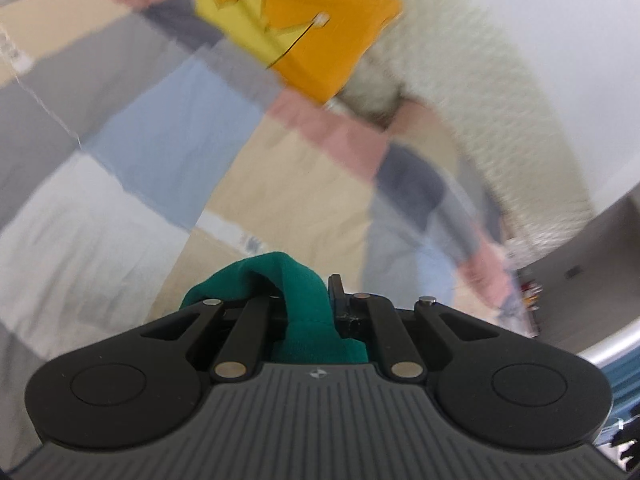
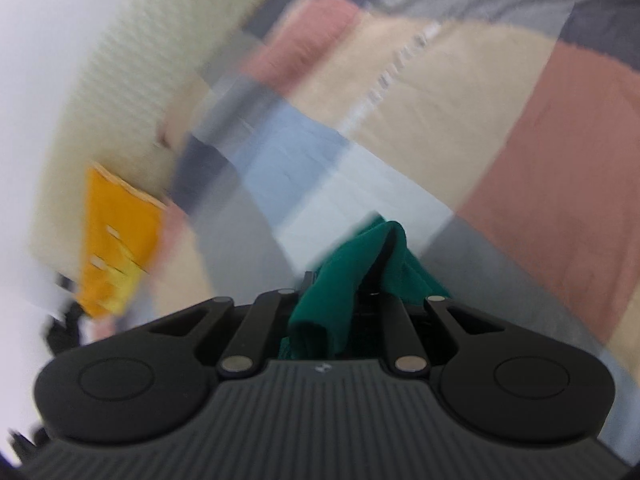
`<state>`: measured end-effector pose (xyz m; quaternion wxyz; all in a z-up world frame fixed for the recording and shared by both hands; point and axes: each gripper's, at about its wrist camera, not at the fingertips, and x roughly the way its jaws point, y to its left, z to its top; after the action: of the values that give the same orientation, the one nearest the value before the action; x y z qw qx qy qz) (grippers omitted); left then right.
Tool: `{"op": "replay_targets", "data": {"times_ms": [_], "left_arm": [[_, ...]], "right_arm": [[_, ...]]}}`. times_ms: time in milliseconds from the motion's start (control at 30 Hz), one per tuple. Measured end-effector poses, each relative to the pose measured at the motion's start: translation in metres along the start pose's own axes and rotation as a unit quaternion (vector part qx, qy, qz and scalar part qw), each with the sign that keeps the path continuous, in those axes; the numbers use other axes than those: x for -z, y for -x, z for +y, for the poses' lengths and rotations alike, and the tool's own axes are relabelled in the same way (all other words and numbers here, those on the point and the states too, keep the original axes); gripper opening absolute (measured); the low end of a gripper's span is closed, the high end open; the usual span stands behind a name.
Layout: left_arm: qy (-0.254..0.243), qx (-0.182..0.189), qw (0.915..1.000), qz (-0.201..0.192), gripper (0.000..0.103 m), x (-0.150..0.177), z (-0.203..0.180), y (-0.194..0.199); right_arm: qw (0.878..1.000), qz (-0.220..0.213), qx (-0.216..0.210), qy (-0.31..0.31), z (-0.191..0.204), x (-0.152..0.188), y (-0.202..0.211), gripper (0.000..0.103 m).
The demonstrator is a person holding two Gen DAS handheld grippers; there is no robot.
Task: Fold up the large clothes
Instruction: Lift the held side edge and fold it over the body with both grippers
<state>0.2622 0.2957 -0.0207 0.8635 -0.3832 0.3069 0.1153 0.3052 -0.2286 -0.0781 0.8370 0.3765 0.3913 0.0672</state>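
Green garment (image 1: 304, 292): bunched, knit; clenched in left gripper (image 1: 308, 304) and right gripper (image 2: 340, 296). Remainder hidden; patchwork bedspread (image 1: 280, 168) blurred.

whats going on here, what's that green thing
A person holds a gripper in each hand, and both are clamped on green cloth. The left gripper pinches one bunch of the green cloth, the right gripper another. Below lies a patchwork bedspread with an orange cushion on it. The views are blurred, so how the rest of the garment hangs cannot be told.
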Motion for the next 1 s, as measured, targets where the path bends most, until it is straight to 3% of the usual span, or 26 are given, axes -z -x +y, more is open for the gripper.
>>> {"op": "replay_targets", "data": {"times_ms": [167, 400, 600, 633, 667, 733, 767, 833, 1000], "left_arm": [[-0.007, -0.028, 0.9990, 0.035, 0.010, -0.003, 0.024, -0.069], [-0.012, -0.026, 0.9978, 0.060, 0.011, 0.002, 0.046, -0.098], [-0.065, -0.009, 0.9965, 0.053, 0.019, 0.001, 0.024, -0.067], [-0.064, -0.005, 0.9965, 0.054, 0.026, 0.000, 0.022, -0.059], [-0.059, -0.002, 0.9968, 0.055, 0.047, -0.001, 0.020, -0.049], [-0.047, 0.006, 0.9973, 0.055, 0.071, -0.001, 0.016, -0.030], [-0.050, 0.013, 0.9974, 0.051, 0.071, 0.000, 0.012, -0.018], [-0.070, 0.008, 0.9968, 0.037, 0.071, 0.004, 0.001, 0.003], [-0.117, 0.010, 0.9927, 0.028, 0.072, 0.028, -0.029, 0.048]], "right_arm": [[0.999, 0.032, 0.026, 0.008, -0.010, -0.005, -0.049, 0.014], [0.998, 0.031, 0.011, -0.054, -0.025, -0.002, -0.056, 0.014], [0.999, 0.027, -0.008, -0.023, -0.015, 0.000, -0.035, 0.020], [0.999, 0.027, -0.019, -0.022, -0.013, 0.001, -0.028, 0.023], [0.999, 0.028, -0.028, -0.020, -0.012, 0.000, -0.023, 0.028], [0.999, 0.025, -0.045, -0.011, -0.007, 0.002, -0.008, 0.040], [0.999, 0.021, -0.050, -0.002, -0.005, 0.003, -0.001, 0.053], [0.998, 0.008, -0.056, 0.032, 0.003, 0.007, 0.017, 0.069], [0.995, -0.011, -0.071, 0.071, 0.005, 0.022, 0.056, 0.072]]}}
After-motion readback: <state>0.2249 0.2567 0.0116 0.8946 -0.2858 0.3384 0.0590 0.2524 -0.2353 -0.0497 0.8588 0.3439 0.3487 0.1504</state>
